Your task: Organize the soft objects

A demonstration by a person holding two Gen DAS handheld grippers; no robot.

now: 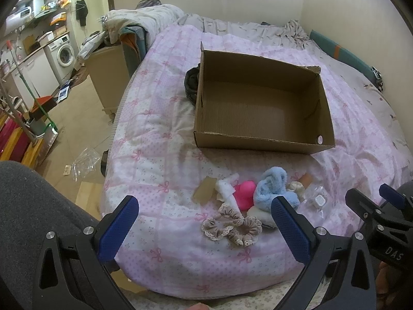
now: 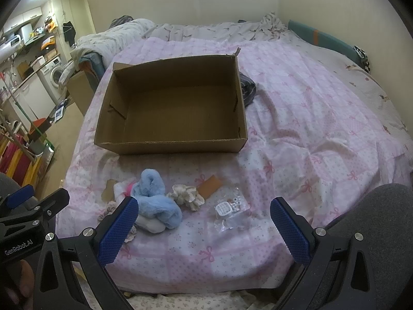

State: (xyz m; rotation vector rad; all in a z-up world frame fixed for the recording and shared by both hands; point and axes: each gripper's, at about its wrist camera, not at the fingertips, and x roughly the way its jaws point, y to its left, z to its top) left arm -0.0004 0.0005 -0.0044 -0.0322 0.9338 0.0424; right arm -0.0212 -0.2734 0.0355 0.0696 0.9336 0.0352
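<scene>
I am holding at the opening step: nothing is gripped yet, the cardboard box [image 1: 260,103] is standing empty on the pink quilt [image 1: 155,155], and the soft things are all lying in a loose heap on the quilt in front of the box's near wall, apart from it. Working left to right, I am keeping the left gripper [image 1: 204,230] spread wide and empty above the near edge of the bed, with the beige lace-edged scrunchies [image 1: 232,224] lying between its blue pads in that view. Beyond them I am noting a tan card [image 1: 205,190], a white cloth [image 1: 227,188] and a bright pink item [image 1: 245,193], crowded together and touching. Next along, the fluffy blue piece [image 2: 155,199] is lying curled on itself, looped and thick-piled, partly resting on a white pad [image 2: 152,226]; I judge it will squash readily under the pads. A cream scrunchie [image 2: 187,196] is sitting just beside it, then a clear packet [image 2: 232,211] of small hard-looking pieces, which I judge is not part of the soft lot. I am holding the right gripper [image 2: 204,230] equally wide and empty over that end. The next move, in my judgement, calls for lowering one gripper onto a single item, closing on it alone, and carrying it over the box wall.
</scene>
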